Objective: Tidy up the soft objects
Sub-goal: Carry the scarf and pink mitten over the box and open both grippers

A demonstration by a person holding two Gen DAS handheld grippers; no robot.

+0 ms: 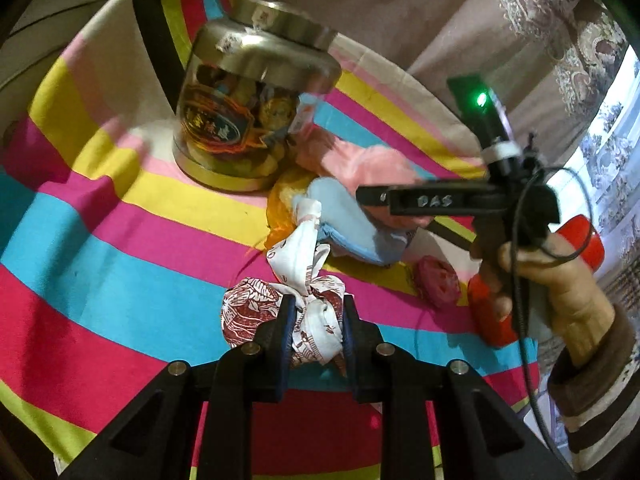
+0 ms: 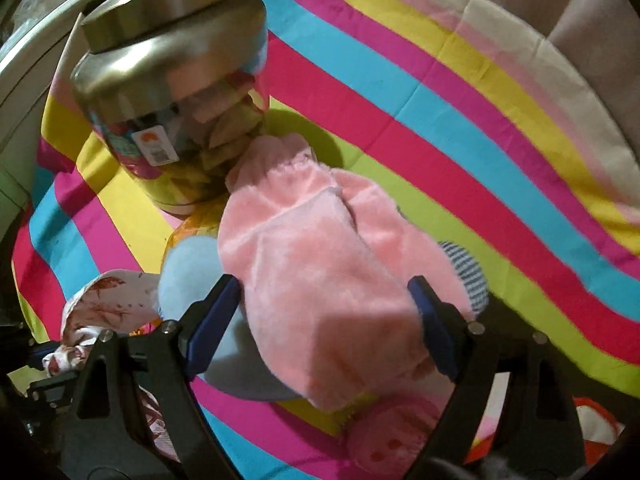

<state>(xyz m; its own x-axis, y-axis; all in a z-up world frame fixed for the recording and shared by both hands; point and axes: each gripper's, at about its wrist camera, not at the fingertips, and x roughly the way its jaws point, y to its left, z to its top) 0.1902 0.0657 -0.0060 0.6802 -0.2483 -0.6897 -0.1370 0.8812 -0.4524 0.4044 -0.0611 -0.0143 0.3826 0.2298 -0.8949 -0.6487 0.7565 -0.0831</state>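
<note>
Left gripper [image 1: 316, 320] clamped on a printed cloth [image 1: 308, 300], white with red-brown leaf pattern, bunched between the jaws just above the striped sheet [image 1: 120, 220]. Right gripper [image 2: 324, 312] stands apart, jaws straddling a pink fleece [image 2: 320, 280]; pads look just beside its edges, not pressing (hard to be sure on the right side). Fleece lies on a blue cloth [image 2: 184, 276], both heaped against the jar [image 2: 168, 92], which has a steel lid and stands upright on the sheet. Small pink round thing [image 1: 436, 280] near the heap. A hand [image 1: 560, 280] in a striped cuff holds the right gripper's handle.
</note>
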